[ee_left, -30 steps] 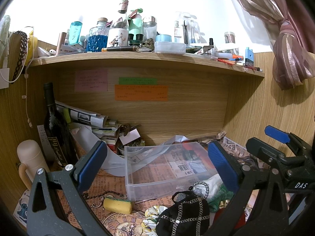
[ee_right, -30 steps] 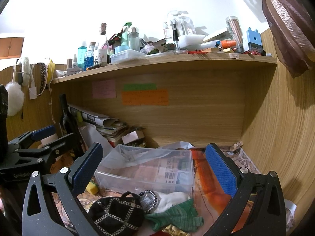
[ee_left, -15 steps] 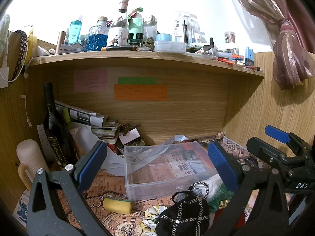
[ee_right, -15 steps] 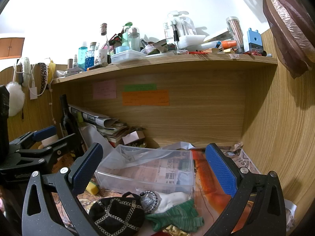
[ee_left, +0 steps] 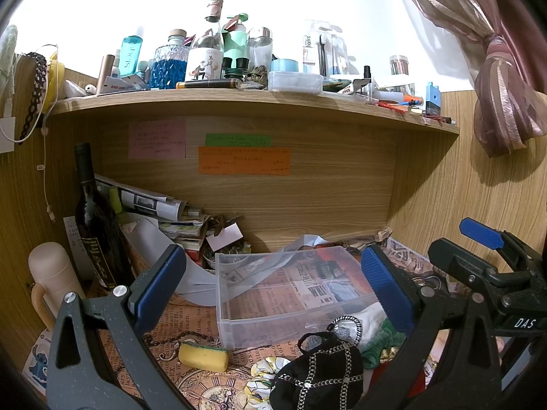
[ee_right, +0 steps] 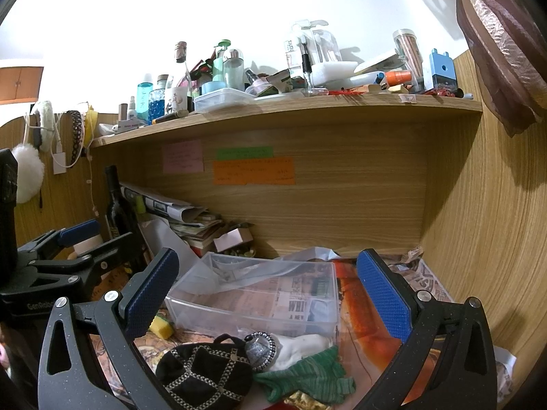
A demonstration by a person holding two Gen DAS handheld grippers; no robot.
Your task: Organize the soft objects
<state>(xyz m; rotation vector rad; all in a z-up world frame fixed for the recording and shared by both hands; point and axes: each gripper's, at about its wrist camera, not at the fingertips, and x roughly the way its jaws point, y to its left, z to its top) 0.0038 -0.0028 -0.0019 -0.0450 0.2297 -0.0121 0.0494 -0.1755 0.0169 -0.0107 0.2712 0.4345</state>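
A clear plastic bin [ee_left: 290, 294] [ee_right: 259, 297] stands empty on the desk. In front of it lie a black quilted pouch [ee_left: 321, 372] [ee_right: 201, 372], a white sock [ee_right: 301, 348] [ee_left: 369, 319], a green sock [ee_right: 307, 379] [ee_left: 379, 345], a grey beaded scrunchie [ee_right: 261, 345] and a yellow sponge [ee_left: 203, 355] [ee_right: 162, 326]. My left gripper [ee_left: 273, 290] is open and empty above them, and shows at the left of the right wrist view [ee_right: 68, 249]. My right gripper [ee_right: 266, 294] is open and empty; it shows at the right of the left wrist view [ee_left: 478, 249].
A dark wine bottle [ee_left: 94, 218], a beige mug [ee_left: 51, 280] and a pile of papers [ee_left: 160, 212] stand at the left back. A cluttered shelf [ee_left: 239, 97] hangs overhead. A wooden wall [ee_right: 485, 222] closes the right side. A curtain [ee_left: 495, 85] hangs there.
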